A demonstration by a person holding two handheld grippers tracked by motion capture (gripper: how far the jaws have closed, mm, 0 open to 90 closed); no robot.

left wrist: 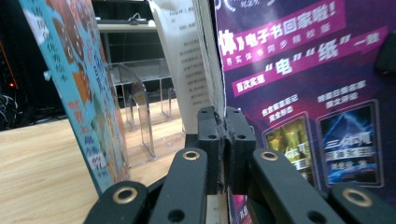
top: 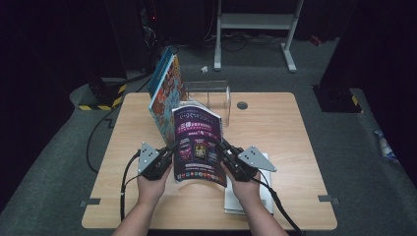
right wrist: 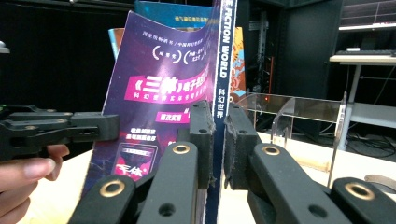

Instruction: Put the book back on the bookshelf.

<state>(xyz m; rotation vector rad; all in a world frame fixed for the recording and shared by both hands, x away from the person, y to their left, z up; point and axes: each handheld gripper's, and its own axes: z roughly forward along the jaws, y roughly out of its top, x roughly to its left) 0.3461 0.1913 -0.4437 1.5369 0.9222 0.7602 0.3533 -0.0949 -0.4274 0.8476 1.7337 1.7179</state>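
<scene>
A purple magazine (top: 198,142) stands tilted above the table, its back cover facing me and slightly bowed. My left gripper (top: 173,149) is shut on its left edge; in the left gripper view the jaws (left wrist: 225,126) pinch the purple cover (left wrist: 299,70), with white inner pages (left wrist: 184,56) fanning away beside it. My right gripper (top: 222,147) is shut on the opposite edge; in the right gripper view it (right wrist: 218,121) clamps the dark blue spine (right wrist: 224,60). The left gripper's jaw (right wrist: 93,127) and a hand (right wrist: 23,172) show at that view's left.
A blue picture book (top: 164,88) leans upright behind the magazine, close beside it (left wrist: 79,84). A clear acrylic stand (top: 216,96) sits just behind on the wooden table (top: 285,132). White papers (top: 265,196) lie under my right hand. A grommet (top: 242,104) marks the table's far side.
</scene>
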